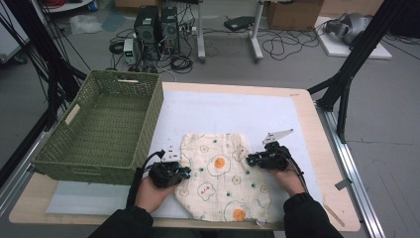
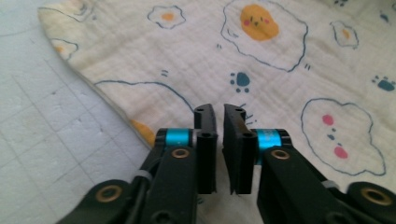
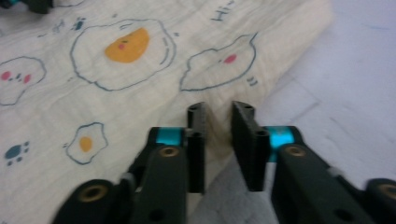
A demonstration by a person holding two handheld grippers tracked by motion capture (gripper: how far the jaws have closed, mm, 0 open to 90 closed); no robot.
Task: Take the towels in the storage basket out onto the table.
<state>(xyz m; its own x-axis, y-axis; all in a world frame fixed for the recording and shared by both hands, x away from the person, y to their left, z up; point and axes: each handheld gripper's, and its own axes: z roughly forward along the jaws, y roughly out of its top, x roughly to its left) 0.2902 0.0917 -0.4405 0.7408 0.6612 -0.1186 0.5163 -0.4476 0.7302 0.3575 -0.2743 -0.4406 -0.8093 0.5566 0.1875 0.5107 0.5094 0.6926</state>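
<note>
Your left gripper (image 1: pixel 179 172) sits at the left edge of the cloth (image 1: pixel 223 173), low on the table (image 1: pixel 317 124) and just right of the basket (image 1: pixel 99 129). In the left gripper view its jaws stand almost together, a thin slit between them, over the cloth's (image 2: pixel 261 70) border where it meets the white mat (image 2: pixel 42 135). Whether fabric is pinched in that slit you cannot tell from these pictures; the jaws read as clenched.

Your right gripper (image 1: pixel 253 159) is at the cloth's right edge, roughly level with the left one across the fabric. In the right gripper view its jaws are close too, though the gap is a little wider, and the cloth's (image 3: pixel 116 79) folded edge runs right between them, with the mat (image 3: pixel 345 93) showing to the right. The pads do not clearly press on the fabric, so you cannot call it a grasp.

The cloth lies flat on the mat at the near middle of the table, cream with fried-egg and paw prints, its near edge close to the table's front rim between your two sleeves. The basket stands at the table's left side, apart from the cloth, and its green woven wall is next to your left hand (image 1: pixel 151 193). Your right hand (image 1: pixel 289 181) rests just off the cloth's right edge
</note>
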